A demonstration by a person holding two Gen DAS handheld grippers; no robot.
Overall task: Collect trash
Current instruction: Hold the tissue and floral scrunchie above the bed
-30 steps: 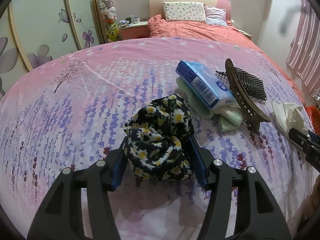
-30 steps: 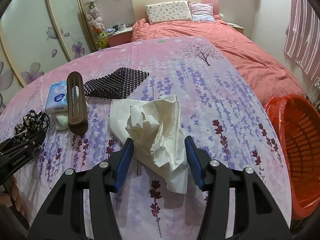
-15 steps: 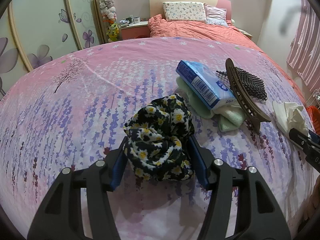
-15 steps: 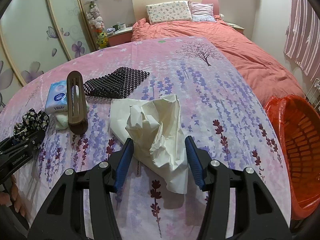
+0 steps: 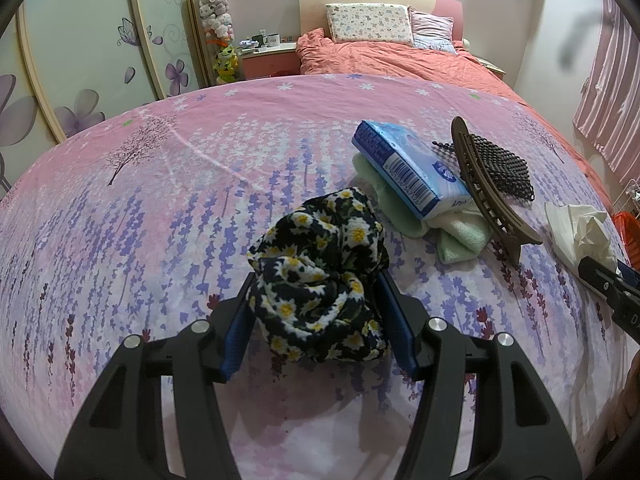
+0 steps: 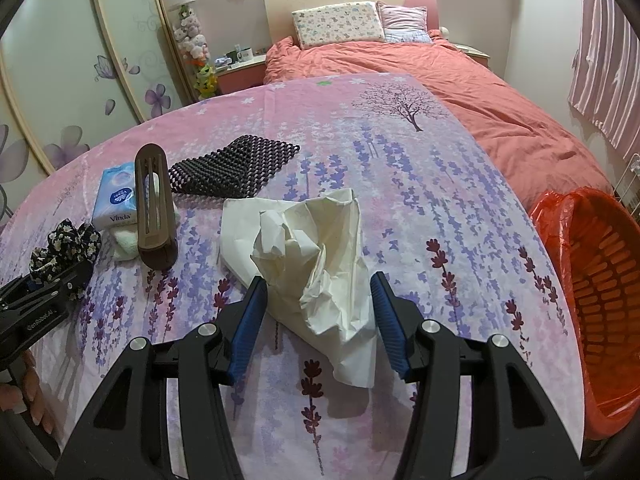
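Soft even indoor light, sharp focus, strong fisheye edge-warp.

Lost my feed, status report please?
Left gripper straddling floral cloth. Right gripper open around crumpled paper. Red bin clear alongside.

Crumpled matt paper (image 6: 320,256); soft floral cloth (image 5: 320,276); glossy plastic tissue pack (image 5: 408,168).

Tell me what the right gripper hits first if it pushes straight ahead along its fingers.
The crumpled cream paper. It already lies between the right gripper fingers on the floral sheet, so any forward push meets it at once. Beyond it the line looks like bare sheet, though depth is hard to judge.
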